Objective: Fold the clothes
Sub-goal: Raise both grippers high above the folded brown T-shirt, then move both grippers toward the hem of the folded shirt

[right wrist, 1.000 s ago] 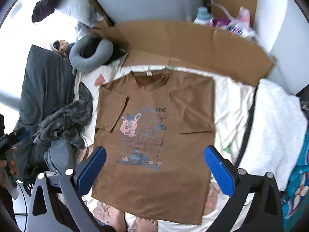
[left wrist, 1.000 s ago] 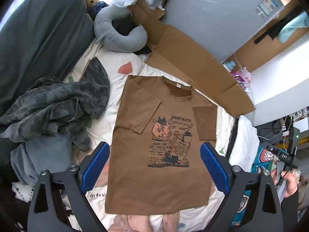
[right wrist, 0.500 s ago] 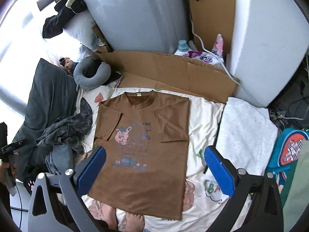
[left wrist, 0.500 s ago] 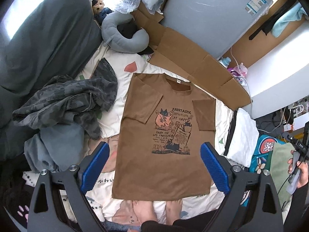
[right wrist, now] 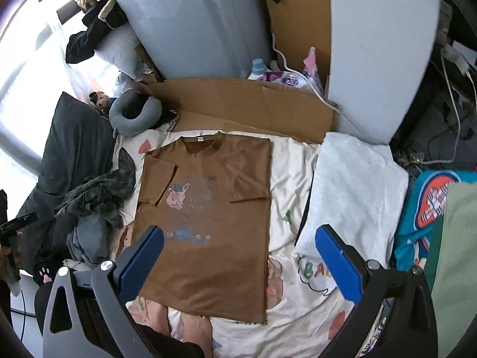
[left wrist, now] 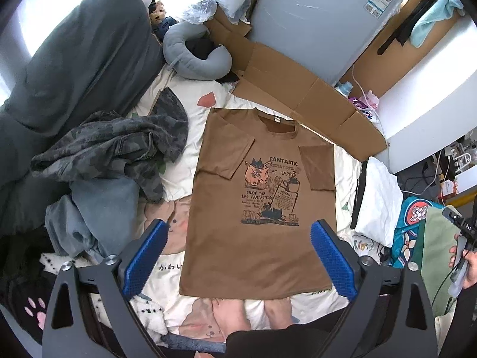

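Brown T-shirt (left wrist: 259, 197) (right wrist: 205, 217): flat on the bed, print side up, collar at the far end. Cat graphic with "FANTASTIC" lettering across the chest. Both short sleeves folded inward over the body; hem nearest.

brown T-shirt (left wrist: 259, 208), "FANTASTIC", "CAT HAPPY"

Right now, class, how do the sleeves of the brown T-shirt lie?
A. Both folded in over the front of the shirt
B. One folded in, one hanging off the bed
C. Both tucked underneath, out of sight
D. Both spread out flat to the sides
A: on the brown T-shirt, the left sleeve and the right sleeve both lie folded in on top of the chest, beside the cat print.
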Tool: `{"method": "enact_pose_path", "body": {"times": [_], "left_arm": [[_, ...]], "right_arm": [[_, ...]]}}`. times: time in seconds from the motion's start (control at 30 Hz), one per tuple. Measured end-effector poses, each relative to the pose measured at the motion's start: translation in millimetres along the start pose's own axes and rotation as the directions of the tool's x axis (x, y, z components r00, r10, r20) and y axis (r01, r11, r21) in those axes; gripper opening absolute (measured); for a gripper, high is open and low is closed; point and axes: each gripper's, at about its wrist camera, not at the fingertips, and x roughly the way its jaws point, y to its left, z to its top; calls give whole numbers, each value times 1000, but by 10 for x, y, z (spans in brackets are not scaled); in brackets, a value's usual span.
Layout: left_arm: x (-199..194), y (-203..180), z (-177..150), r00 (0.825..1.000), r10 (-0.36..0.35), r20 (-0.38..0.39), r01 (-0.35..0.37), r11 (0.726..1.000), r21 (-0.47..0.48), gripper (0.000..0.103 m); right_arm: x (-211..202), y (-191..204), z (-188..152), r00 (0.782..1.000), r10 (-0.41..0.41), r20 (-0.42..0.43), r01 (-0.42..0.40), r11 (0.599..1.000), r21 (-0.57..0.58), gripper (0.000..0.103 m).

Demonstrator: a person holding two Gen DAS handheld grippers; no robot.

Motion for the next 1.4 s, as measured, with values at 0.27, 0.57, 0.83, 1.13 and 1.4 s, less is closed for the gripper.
{"method": "enact_pose_path", "body": {"times": [0.27, 0.57, 0.83, 1.13, 1.4], "left_arm": [[35, 137, -240, 1000, 15, 8, -15, 1000, -13, 102], [241, 331, -457, 1000, 28, 2, -28, 999, -16, 102], [524, 502, -645, 1000, 18, -19, -18, 1000, -25, 102], [966, 771, -964, 996, 86, -38, -88, 995, -49, 102], [1262, 938, -1140, 991, 84, -105, -91, 994, -62, 102]], "right_arm": [[-17, -233, -301, 1000, 17, 6, -17, 998, 68, 102], [176, -237, -660, 1000, 12, -18, -11, 998, 62, 102], [373, -257, -953, 999, 34, -24, -33, 998, 51, 102], [679, -462, -1328, 996, 55, -65, -48, 994, 102, 102], [987, -670, -1678, 992, 36, -122, -20, 991, 129, 102]]}}
